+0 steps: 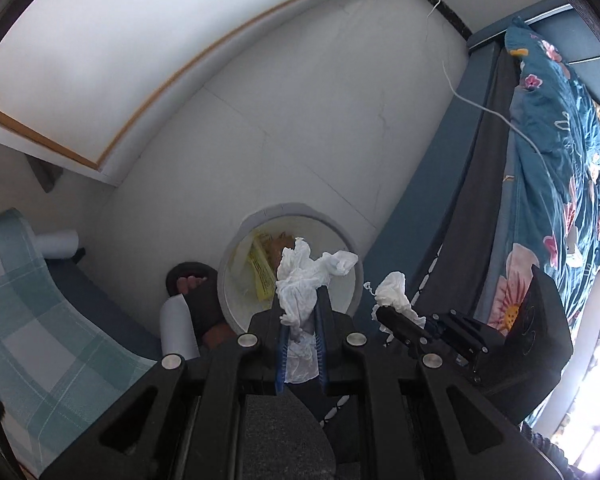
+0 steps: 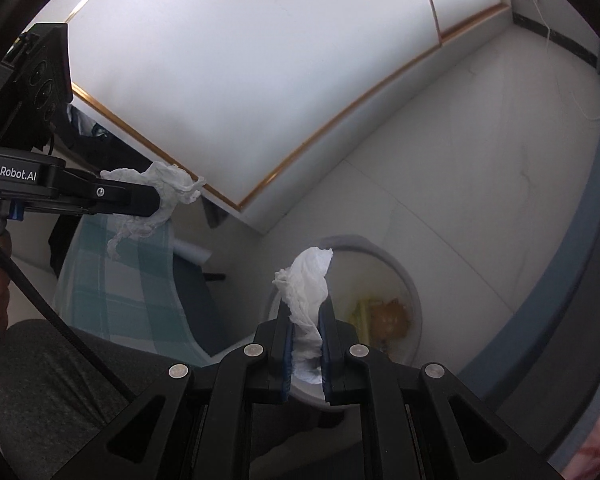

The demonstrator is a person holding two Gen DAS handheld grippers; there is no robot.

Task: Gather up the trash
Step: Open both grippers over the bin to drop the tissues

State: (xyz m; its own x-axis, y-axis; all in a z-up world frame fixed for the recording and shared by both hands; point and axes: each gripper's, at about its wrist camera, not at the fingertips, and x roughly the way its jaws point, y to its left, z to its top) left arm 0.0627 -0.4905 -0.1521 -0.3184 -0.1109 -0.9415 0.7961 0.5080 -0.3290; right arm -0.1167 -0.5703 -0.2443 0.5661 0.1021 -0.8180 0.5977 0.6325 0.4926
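A round white trash bin stands on the pale floor, with yellow wrappers and brownish scraps inside. My left gripper hangs over the bin's near side, shut on a crumpled white tissue. To its right, just outside the bin's rim, my right gripper is shut on a second white tissue. In the right wrist view, that second tissue sticks up between the pads of my right gripper, with the bin just beyond. My left gripper shows at the left, holding its tissue.
A person's foot in a dark sandal stands left of the bin. A bed with a floral duvet runs along the right, with a white cable trailing to it. A checked cloth lies at left. White cabinet doors are behind.
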